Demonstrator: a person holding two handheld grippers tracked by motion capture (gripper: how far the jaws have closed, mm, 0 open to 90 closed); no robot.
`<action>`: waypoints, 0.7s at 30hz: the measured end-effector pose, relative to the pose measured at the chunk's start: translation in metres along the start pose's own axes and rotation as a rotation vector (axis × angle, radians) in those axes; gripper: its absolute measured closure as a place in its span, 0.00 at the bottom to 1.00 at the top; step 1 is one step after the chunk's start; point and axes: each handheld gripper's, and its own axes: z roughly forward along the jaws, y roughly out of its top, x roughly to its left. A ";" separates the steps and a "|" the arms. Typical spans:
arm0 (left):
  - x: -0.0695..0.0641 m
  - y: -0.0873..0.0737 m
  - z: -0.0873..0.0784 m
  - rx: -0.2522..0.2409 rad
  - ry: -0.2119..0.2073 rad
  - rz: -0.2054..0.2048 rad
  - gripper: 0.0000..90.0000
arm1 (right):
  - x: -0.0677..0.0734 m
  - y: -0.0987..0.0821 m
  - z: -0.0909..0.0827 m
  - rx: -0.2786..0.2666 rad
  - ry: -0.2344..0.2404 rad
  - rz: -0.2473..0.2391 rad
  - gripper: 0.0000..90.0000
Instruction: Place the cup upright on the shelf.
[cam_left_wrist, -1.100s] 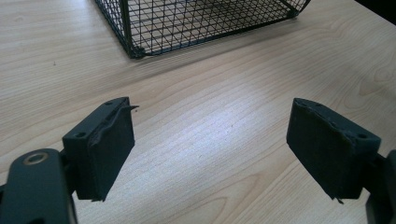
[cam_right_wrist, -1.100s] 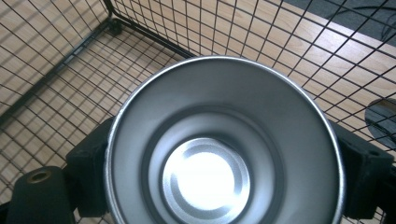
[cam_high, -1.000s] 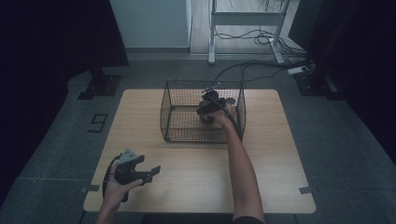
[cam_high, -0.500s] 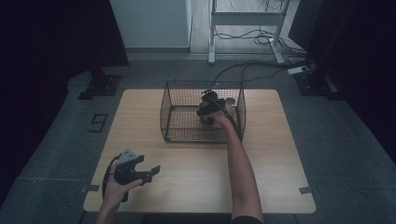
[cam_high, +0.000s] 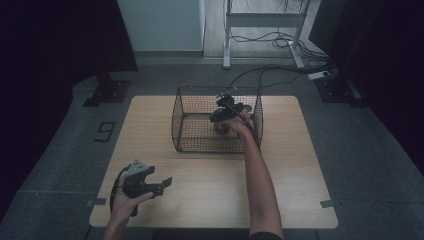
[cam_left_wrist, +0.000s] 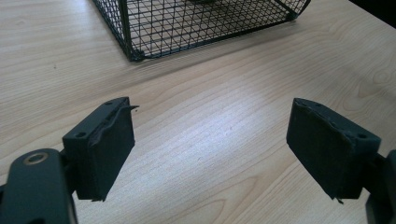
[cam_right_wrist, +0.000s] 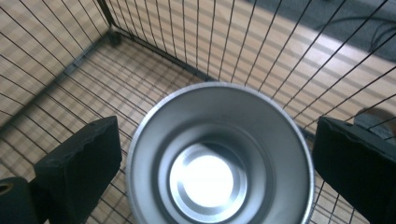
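Upper centre of the high view: the wire basket (cam_high: 200, 131) holds 1 metal cup (cam_right_wrist: 219, 156), upright, between the right gripper (cam_right_wrist: 215, 154)'s just-opened jaws, untouched. Lower left, the left gripper (cam_left_wrist: 210, 149) stands spread over bare table (cam_left_wrist: 224, 140).

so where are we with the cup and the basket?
Done: the metal cup stands upright inside the wire basket. In hand: the right gripper has just been opening; its jaws stand clear on either side of the cup. Left: lifting that gripper out of the basket. The left gripper waits open over bare table.
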 end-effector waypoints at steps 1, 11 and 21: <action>0.000 0.000 0.000 0.000 0.000 0.000 0.17 | 0.001 0.001 -0.003 -0.014 0.002 -0.001 0.03; -0.001 0.001 0.000 -0.007 0.008 0.000 0.17 | 0.007 0.005 -0.036 -0.104 0.000 0.017 0.14; -0.005 0.000 0.007 0.012 0.002 0.009 0.17 | 0.018 -0.012 -0.078 -0.169 0.042 0.026 0.19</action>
